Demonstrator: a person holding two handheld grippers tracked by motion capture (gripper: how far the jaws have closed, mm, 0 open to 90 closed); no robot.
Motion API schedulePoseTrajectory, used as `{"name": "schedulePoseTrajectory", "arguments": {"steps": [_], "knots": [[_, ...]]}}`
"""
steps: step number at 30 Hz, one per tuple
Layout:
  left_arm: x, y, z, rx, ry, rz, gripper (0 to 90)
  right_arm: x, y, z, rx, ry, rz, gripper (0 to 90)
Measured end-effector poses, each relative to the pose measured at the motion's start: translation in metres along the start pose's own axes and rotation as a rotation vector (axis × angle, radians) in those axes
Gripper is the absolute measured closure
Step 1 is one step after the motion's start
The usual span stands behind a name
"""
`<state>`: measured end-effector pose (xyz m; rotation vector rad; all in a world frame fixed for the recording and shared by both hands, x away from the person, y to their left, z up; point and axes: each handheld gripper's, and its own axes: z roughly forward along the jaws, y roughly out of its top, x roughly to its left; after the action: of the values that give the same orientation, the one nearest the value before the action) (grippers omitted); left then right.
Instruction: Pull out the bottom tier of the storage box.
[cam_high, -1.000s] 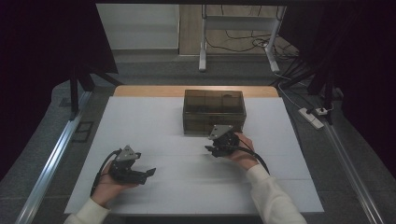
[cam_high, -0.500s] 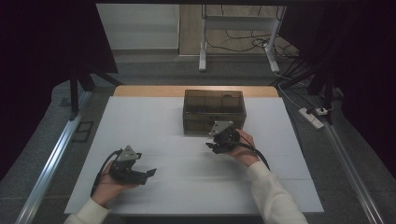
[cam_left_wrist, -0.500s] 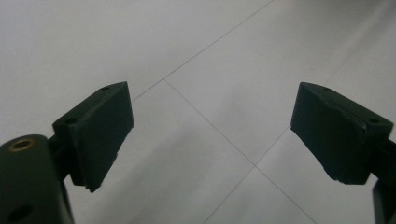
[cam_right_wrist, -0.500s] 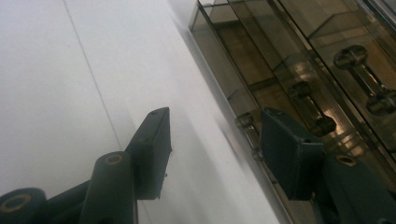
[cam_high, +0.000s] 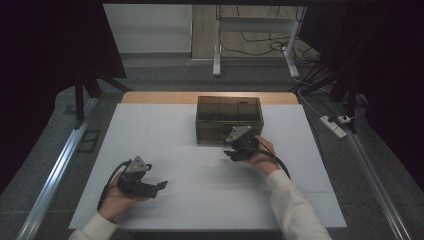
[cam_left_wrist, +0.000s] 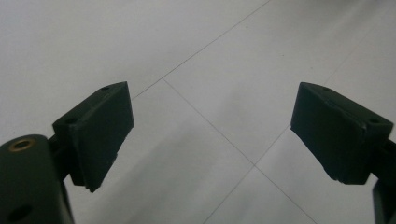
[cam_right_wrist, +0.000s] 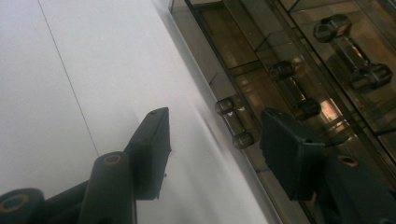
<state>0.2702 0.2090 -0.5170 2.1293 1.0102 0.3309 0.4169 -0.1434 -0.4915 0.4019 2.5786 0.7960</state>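
Here the left gripper (cam_high: 159, 186) rests low over the white table (cam_high: 165, 130), its jaws spread wide with bare surface between them. Further right, the right gripper (cam_right_wrist: 212, 154) has its jaws apart and empty; one finger (cam_right_wrist: 152, 149) hangs over the table, the other (cam_right_wrist: 287, 149) sits against the smoky clear box (cam_high: 229, 119), whose small latch (cam_right_wrist: 236, 122) lies between the two. Judging from this, the step in hand is the approach to that latch; next the jaws would need to close on it squarely. No brand or writing can be read anywhere.
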Motion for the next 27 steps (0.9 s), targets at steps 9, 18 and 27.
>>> {"name": "schedulePoseTrajectory", "arguments": {"steps": [9,18,27], "knots": [[0.000,0.000,0.000,0.000,0.001,-0.001,12.4,-0.005,0.002,0.002,-0.003,-0.006,0.002,43.0],[0.000,0.000,0.000,0.002,0.001,0.002,12.4,-0.004,0.006,0.010,0.017,-0.013,-0.019,43.1],[0.000,0.000,-0.001,-0.005,0.001,-0.005,12.4,-0.002,0.009,0.023,0.046,-0.030,-0.046,43.4]]}}
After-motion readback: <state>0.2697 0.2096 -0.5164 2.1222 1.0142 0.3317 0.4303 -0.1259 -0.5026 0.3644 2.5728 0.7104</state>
